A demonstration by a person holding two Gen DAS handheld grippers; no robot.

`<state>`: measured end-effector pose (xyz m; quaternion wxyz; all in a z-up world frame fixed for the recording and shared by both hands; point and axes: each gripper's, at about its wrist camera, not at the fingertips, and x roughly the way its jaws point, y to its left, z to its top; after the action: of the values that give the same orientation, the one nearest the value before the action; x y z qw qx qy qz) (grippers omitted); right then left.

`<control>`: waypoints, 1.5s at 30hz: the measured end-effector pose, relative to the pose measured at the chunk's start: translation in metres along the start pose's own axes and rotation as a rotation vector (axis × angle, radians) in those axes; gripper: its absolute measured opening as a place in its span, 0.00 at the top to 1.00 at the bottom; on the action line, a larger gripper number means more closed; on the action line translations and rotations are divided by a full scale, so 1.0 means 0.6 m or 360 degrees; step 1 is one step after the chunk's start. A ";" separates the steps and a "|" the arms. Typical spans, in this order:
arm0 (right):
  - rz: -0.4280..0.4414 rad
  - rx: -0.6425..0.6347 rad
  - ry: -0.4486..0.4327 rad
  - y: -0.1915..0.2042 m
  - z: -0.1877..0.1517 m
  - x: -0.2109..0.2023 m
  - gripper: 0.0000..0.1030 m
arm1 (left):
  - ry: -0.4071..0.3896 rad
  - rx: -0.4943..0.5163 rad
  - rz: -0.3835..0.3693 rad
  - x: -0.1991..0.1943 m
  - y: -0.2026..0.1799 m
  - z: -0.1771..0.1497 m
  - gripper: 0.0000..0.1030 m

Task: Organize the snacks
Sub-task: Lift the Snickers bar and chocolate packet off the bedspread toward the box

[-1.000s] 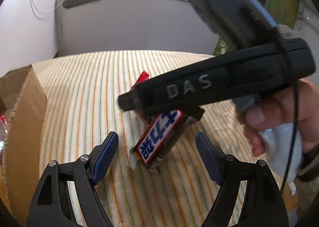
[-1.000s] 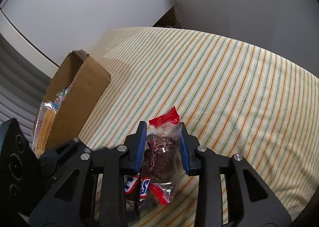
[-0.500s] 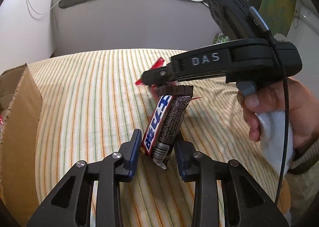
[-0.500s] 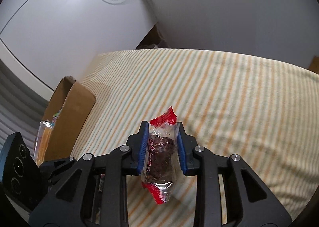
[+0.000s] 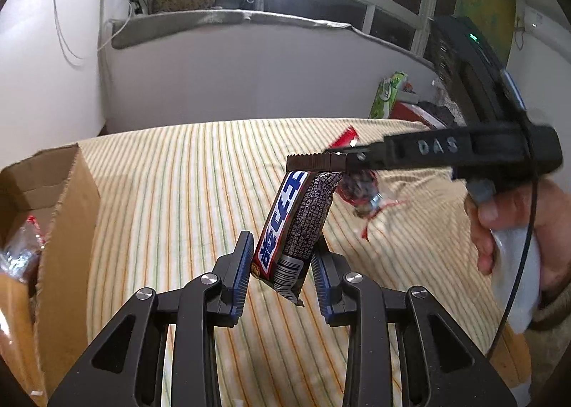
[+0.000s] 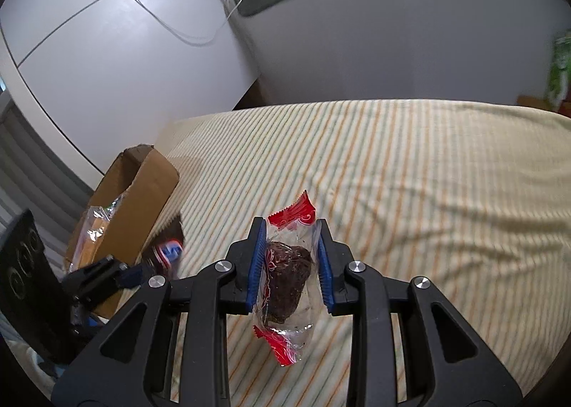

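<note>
My left gripper (image 5: 280, 264) is shut on a brown chocolate bar (image 5: 292, 225) with a blue and white logo, held tilted above the striped cloth (image 5: 178, 192). My right gripper (image 6: 291, 264) is shut on a clear packet with red ends holding a dark cake (image 6: 285, 273). In the left wrist view the right gripper (image 5: 351, 166) hangs to the right of the bar, carrying that packet (image 5: 360, 189). In the right wrist view the left gripper (image 6: 135, 269) and the bar (image 6: 166, 251) show at the lower left, beside the cardboard box (image 6: 134, 207).
The open cardboard box (image 5: 67, 228) stands at the left of the cloth with wrapped snacks (image 6: 94, 232) inside. White walls and a ledge lie behind the surface. A green bag (image 5: 387, 94) sits at the far right.
Both grippers have risen off the cloth with their snacks. The right gripper has drawn away to the right of the chocolate bar.
</note>
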<state>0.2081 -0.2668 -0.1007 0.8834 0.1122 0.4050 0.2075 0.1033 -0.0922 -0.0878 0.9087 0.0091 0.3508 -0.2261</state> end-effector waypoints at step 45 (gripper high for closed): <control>-0.0382 -0.0351 -0.0597 0.289 -0.075 -0.251 0.73 | -0.0769 0.0085 0.0257 -0.333 0.023 0.046 0.71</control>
<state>0.0379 -0.1804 0.0342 0.9683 0.0029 0.2194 0.1196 -0.0035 -0.0037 0.0595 0.9807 0.0069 0.1155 -0.1576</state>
